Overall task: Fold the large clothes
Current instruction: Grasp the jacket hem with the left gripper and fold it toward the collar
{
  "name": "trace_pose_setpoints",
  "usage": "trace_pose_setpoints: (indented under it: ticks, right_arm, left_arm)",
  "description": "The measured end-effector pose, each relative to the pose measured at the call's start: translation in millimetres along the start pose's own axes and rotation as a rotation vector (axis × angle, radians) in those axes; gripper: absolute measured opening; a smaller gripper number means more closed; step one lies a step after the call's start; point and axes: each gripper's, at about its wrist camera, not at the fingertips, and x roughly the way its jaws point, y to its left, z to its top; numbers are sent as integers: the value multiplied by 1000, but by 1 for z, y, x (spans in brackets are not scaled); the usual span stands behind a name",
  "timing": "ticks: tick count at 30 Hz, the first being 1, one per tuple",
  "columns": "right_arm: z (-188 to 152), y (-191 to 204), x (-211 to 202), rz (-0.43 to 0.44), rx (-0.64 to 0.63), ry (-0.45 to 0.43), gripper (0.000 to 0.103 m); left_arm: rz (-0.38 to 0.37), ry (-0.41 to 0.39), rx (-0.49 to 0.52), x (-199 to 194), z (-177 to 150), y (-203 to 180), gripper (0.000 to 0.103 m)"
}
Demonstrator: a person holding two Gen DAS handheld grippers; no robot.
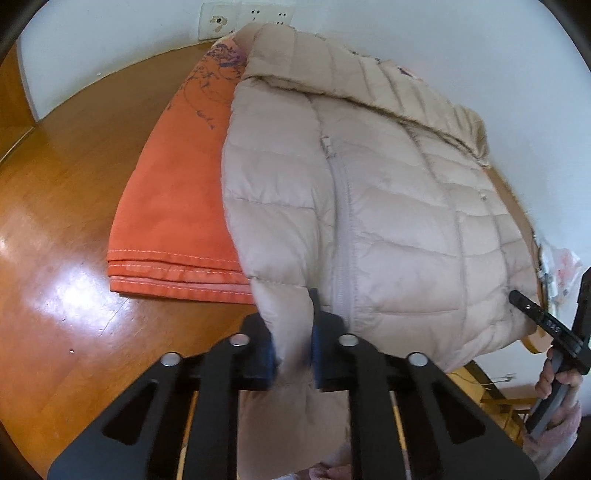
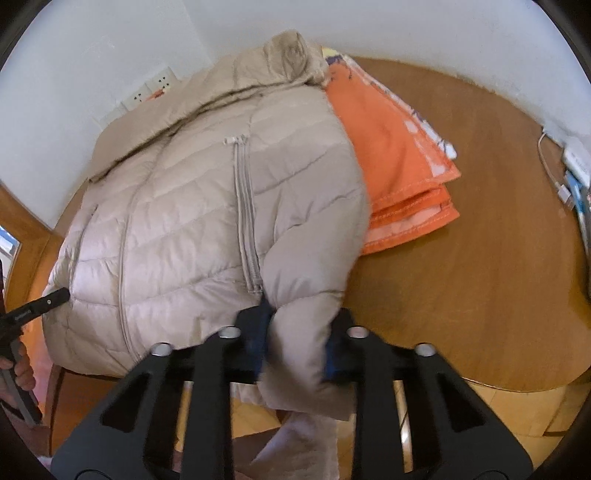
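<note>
While angled steeply down at table, L gripper clamped on a sleeve of the puffer jacket, blue pads squeezing fabric from both sides. Same on R side: R gripper pinching other sleeve, also tipped downward, cuff hanging below table edge. No earlier pic, so only current grip noted: both sets of jaws closed on sleeve fabric, not empty. Jacket lying front-up w/ zipper visible, spread across wooden table, hood end toward white wall, hem end at near edge. Partly on top of folded orange cloth, which sticks out to one side. Hand gripping R tool's handle seen at far right of left wrist view; other hand at far left of right wrist view. Wall sockets behind hood.
</note>
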Motion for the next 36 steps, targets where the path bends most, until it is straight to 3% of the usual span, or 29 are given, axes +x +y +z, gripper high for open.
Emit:
trace_pose_setpoints:
  ticks: [11, 21, 29, 36]
  right_arm:
    - [16, -2, -58, 143, 59, -112, 10]
    - [54, -6, -93, 225, 97, -245, 9]
    - [101, -6, -92, 234, 88, -316, 9]
    - [158, 4, -71, 220, 56, -358, 9]
  left_arm:
    - [-87, -103, 46, -59, 9, -20, 7]
    - [-152, -177, 38, -97, 46, -23, 7]
    - [-131, -234, 33, -99, 83, -30, 7]
    - [-48, -302, 63, -84, 136, -47, 7]
